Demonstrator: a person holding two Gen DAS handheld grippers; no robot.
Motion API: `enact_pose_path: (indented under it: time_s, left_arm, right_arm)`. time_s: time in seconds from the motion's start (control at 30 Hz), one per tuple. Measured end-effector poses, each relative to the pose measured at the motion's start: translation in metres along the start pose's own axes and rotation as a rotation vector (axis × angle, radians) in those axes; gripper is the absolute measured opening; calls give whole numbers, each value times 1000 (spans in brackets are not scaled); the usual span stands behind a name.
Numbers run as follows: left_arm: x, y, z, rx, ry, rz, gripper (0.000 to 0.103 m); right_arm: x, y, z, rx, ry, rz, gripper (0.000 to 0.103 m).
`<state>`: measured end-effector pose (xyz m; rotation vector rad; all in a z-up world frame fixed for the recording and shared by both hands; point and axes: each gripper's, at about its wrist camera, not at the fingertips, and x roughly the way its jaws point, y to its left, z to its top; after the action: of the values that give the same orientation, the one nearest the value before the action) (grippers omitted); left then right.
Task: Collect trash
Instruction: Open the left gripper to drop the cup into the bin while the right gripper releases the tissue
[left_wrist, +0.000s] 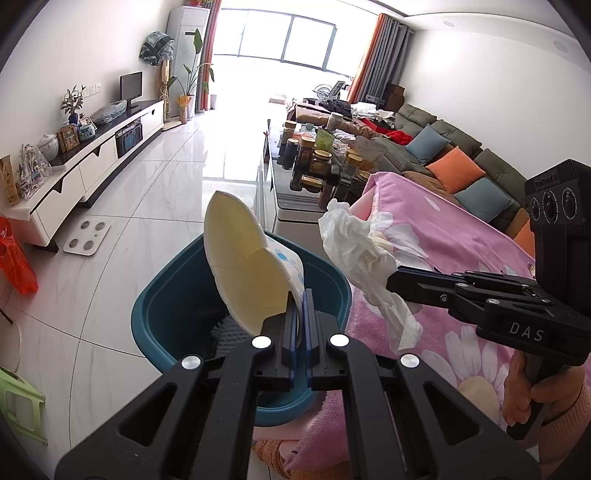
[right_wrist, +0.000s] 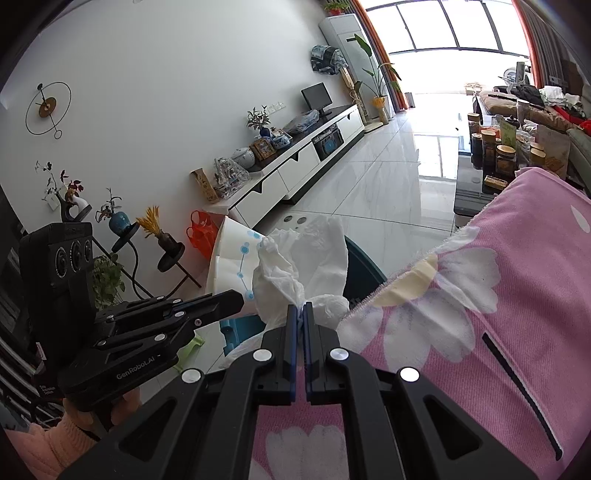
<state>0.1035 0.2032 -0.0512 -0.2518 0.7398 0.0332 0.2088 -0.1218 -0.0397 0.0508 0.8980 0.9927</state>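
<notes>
Teal bin (left_wrist: 166, 314) on floor, against pink blanket (left_wrist: 461, 258) edge; left gripper (left_wrist: 300, 295) clamped on flattened paper cup (left_wrist: 243, 258), held over bin; right gripper (left_wrist: 392, 282) pinched tight on crumpled white tissue (left_wrist: 354, 251), above blanket edge, just right of bin rim; hand (left_wrist: 524, 387) on right handle
</notes>
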Motion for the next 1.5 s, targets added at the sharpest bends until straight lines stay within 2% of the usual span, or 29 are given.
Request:
enact_pose_path:
  time_s: [0.57,0.73,0.77,0.87,0.9,1.07,1.13,1.37,1.5]
  left_arm:
    - [42,18,-3,-30,71,28,4]
    - [57,23,-6,-50,92,28,6]
    - [60,25,-7,-56,95,27,8]
    - [67,30,-8,-84,106,18,28]
    - [71,32,-8,-92,112,19,30]
    - [80,39,-12,-120,126,17,32]
    - [77,38,-12,-116,113,21,32]
    - [41,18,-8,-50,2,33,44]
    - [13,-8,-9,11,-61,-5,49]
  right_arm:
    - [51,10,15,3,85,-19,3]
    - [60,6,16,33,109,-31,8]
    - [60,4,16,39,111,-34,9]
    - [60,2,16,50,112,-40,15]
    - [59,2,16,53,111,-41,15]
    - [53,-2,13,61,103,-43,15]
    - [48,-3,11,60,98,-41,16]
    - [13,-3,-1,29,46,-38,22]
    - [-27,-3,-13,-7,-20,-60,27]
